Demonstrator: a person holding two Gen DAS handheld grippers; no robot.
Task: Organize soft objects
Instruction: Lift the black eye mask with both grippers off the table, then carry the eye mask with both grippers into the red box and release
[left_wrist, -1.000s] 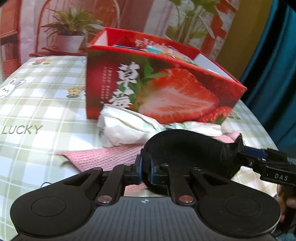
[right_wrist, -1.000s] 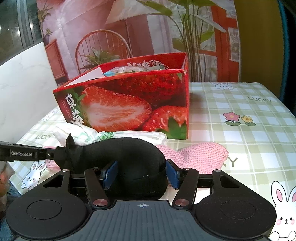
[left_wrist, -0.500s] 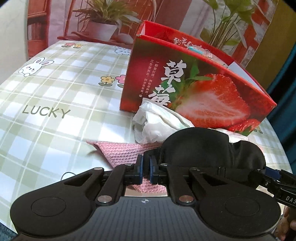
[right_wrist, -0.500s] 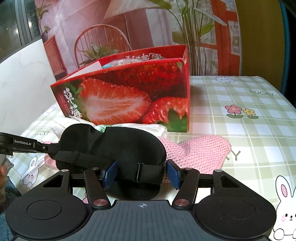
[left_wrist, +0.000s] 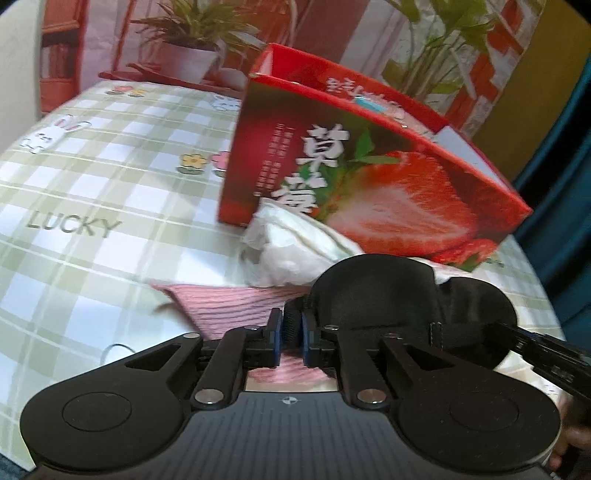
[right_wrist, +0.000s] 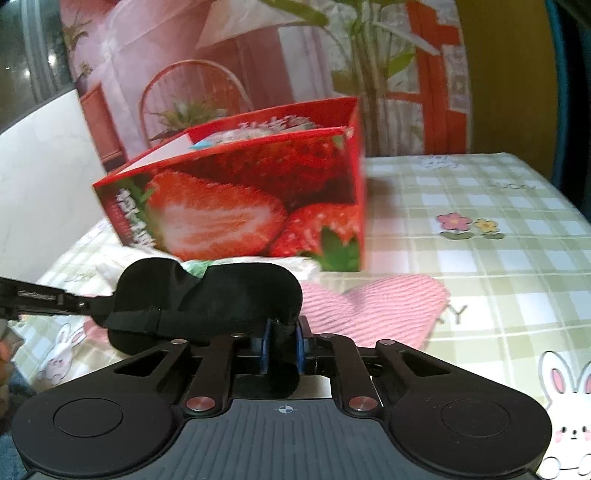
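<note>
A black sleep mask (left_wrist: 399, 295) hangs stretched between both grippers, just above the table. My left gripper (left_wrist: 290, 332) is shut on its left end. My right gripper (right_wrist: 282, 341) is shut on its right end and strap; the mask (right_wrist: 210, 295) spreads to the left in the right wrist view. Under it lie a pink knitted cloth (left_wrist: 236, 306) (right_wrist: 380, 306) and a white crumpled bag (left_wrist: 295, 251). Behind them stands a red strawberry box (left_wrist: 388, 177) (right_wrist: 240, 206), open on top with items inside.
The table has a green checked cloth with rabbits and flowers (right_wrist: 480, 206). Potted plants (left_wrist: 192, 44) and a printed backdrop stand behind the box. A teal curtain (left_wrist: 561, 184) hangs at the right edge.
My right gripper has closed on the mask's right end. The mask has unfolded and stretched out flat between the two grippers. Both views have shifted slightly toward the box.
</note>
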